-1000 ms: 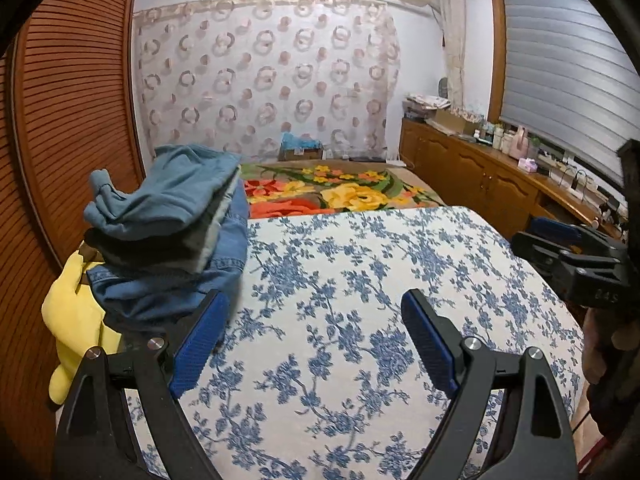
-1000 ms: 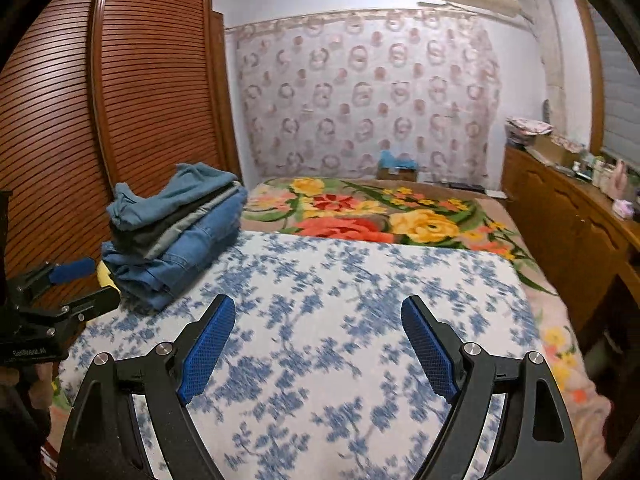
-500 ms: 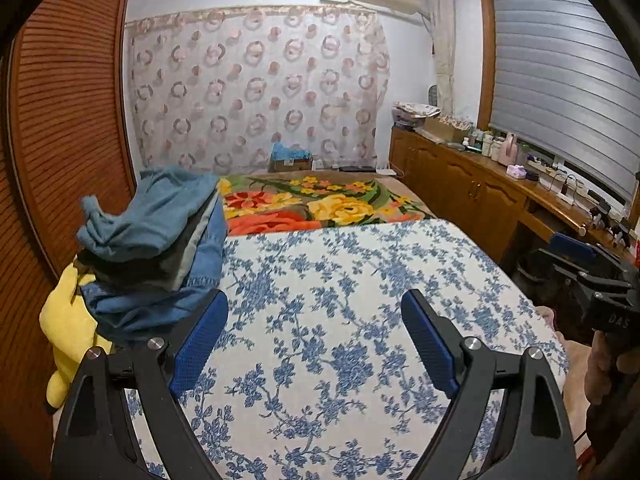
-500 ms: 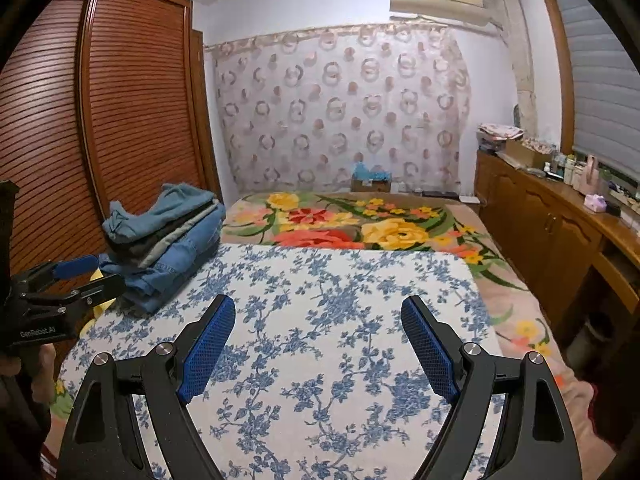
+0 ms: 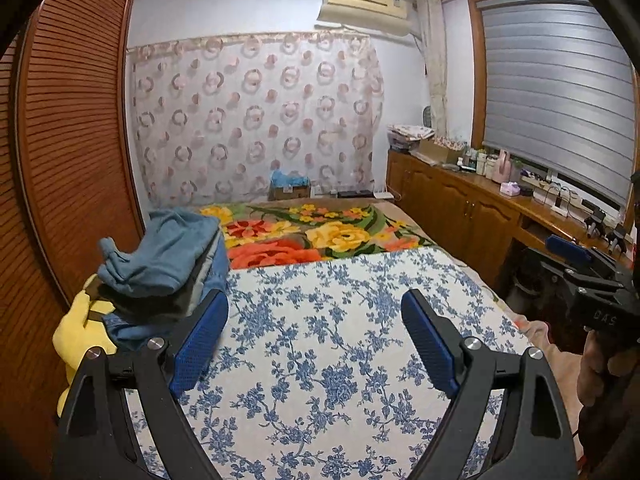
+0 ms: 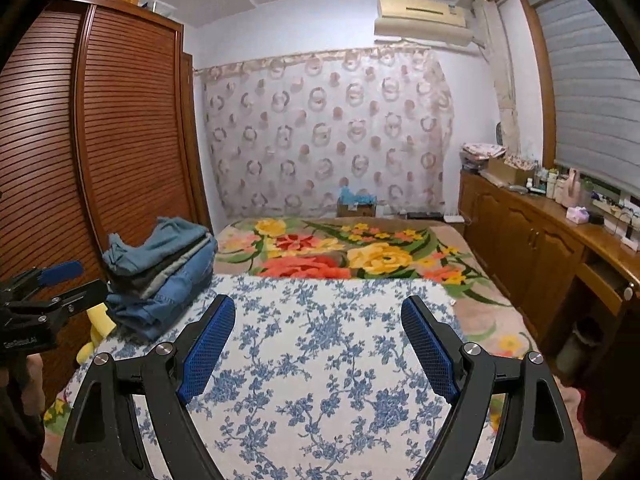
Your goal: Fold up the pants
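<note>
Grippers, left (image 5: 315, 322) and right (image 6: 318, 326), hovering side by side above blue-flowered sheet (image 6: 320, 380), tilting slightly downward, jaws gaping wide and empty; folded pants stack (image 6: 164, 280) lying at sheet's far-left corner.

A: Left wrist view? 
B: From the left claw (image 5: 314, 334), over the bed (image 5: 320, 360), facing the curtain (image 5: 256, 120). 
A: Right? 
B: Same heading, from the right. Both share bed, pile (image 6: 160, 276), curtain.
</note>
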